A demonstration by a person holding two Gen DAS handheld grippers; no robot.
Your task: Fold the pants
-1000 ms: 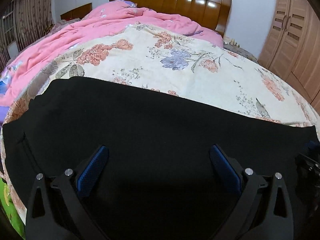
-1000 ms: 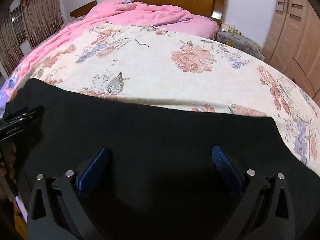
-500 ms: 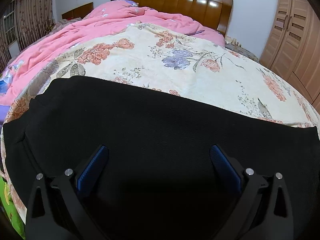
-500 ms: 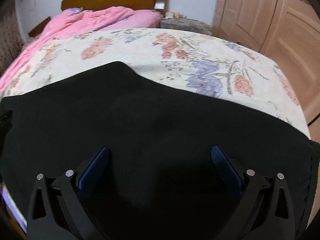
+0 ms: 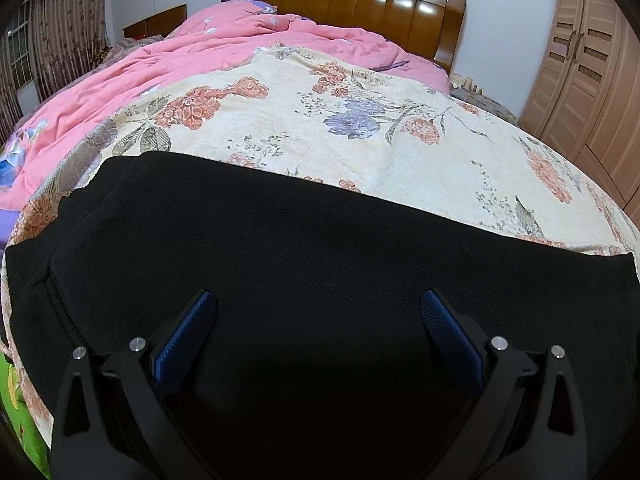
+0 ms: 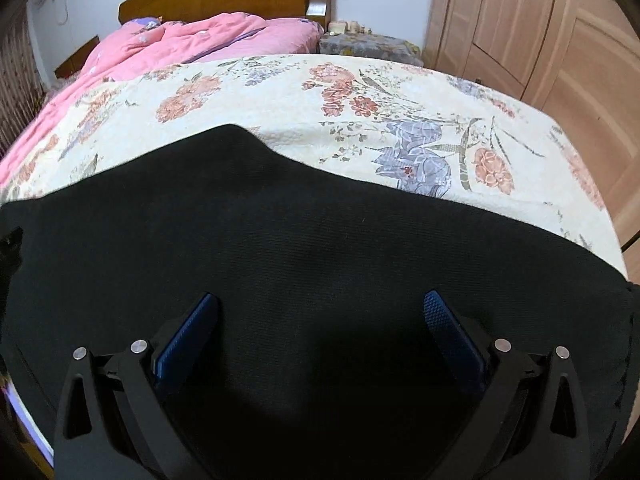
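Black pants (image 5: 304,248) lie flat across the near edge of the bed, on the floral bedspread (image 5: 360,120). They also fill the lower half of the right wrist view (image 6: 304,248), where a rounded bulge of cloth points toward the headboard. My left gripper (image 5: 318,304) is open and empty, hovering just above the pants, its blue pads (image 5: 188,336) wide apart. My right gripper (image 6: 320,306) is open and empty too, above the pants farther right. A dark bit of the left gripper shows at the left edge of the right wrist view (image 6: 10,244).
A pink quilt (image 5: 168,64) is bunched at the far left of the bed, below the wooden headboard (image 5: 360,0). Wooden wardrobe doors (image 6: 540,28) stand right of the bed. A small covered nightstand (image 6: 368,46) sits by the headboard. Curtains (image 5: 60,28) hang at left.
My right gripper has swung to the right along the pants, so the wardrobe and the bed's right edge now show. My left gripper has barely moved. Both stayed open.
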